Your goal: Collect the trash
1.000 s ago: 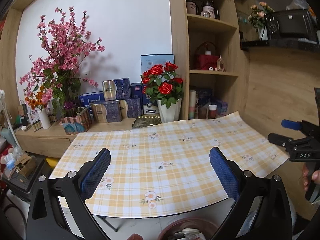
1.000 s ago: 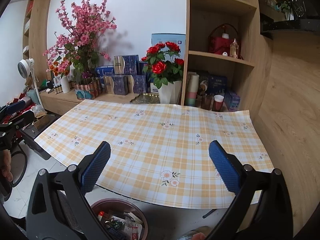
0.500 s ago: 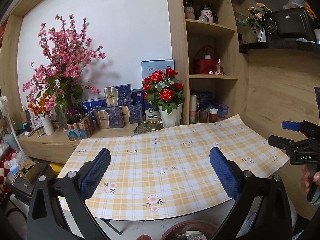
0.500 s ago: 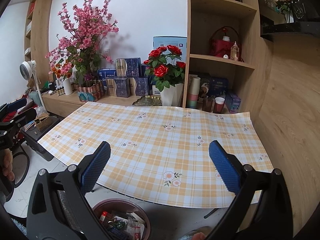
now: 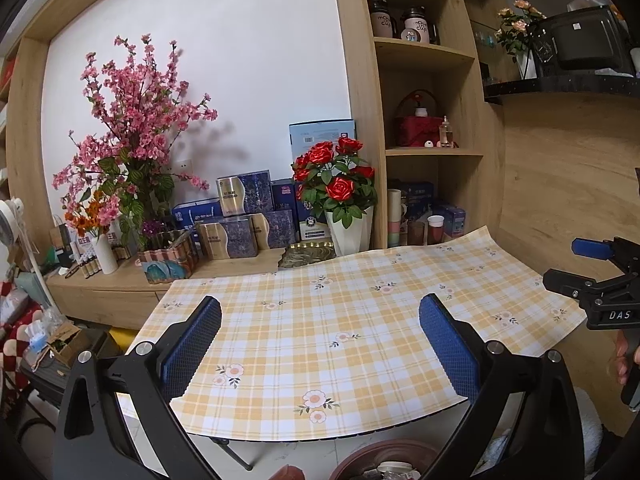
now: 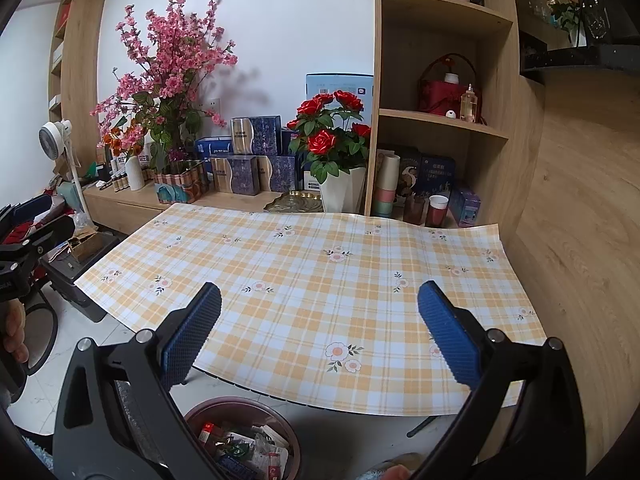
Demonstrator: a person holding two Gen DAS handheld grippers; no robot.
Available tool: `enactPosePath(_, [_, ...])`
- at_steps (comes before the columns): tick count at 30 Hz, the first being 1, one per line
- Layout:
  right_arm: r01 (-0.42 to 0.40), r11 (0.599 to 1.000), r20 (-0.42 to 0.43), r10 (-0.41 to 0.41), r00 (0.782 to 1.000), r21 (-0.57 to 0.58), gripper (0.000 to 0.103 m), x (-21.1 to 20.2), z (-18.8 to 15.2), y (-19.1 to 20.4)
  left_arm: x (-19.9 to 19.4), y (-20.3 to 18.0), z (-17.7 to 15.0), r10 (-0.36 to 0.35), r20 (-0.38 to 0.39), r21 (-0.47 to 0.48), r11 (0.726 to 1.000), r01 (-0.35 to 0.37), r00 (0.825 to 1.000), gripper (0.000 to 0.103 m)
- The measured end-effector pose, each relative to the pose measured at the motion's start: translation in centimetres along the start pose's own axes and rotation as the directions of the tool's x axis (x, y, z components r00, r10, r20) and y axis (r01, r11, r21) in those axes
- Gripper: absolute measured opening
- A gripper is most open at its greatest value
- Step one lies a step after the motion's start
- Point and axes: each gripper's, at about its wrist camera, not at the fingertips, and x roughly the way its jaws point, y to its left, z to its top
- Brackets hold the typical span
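Observation:
A round maroon trash bin stands on the floor under the table's front edge, holding wrappers and packets. Only its rim shows in the left wrist view. My right gripper hangs open above the bin and the near edge of the yellow plaid tablecloth, with nothing between its blue pads. My left gripper is open too, over the cloth's front left part. Each view catches the other gripper at its edge: the right gripper and the left gripper.
Behind the table a low cabinet carries a pink blossom vase, blue gift boxes, a red rose pot and a brass tray. Wooden shelves and cups stand right. A white fan and boxes sit left.
Both views have drifted slightly, with the shelf and flowers sitting a little lower in frame. Both grippers remain open and hold nothing.

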Motion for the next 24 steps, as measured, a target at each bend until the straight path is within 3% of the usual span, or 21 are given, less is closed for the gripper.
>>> enactPosePath(24, [0.003,1.000,-0.013,-0.002,1.000,0.006,0.097,0.20,-0.59,0.31,-0.01,0.45,-0.06,0.028,-0.015,-0.015,1.000,-0.028,0.999,0.097])
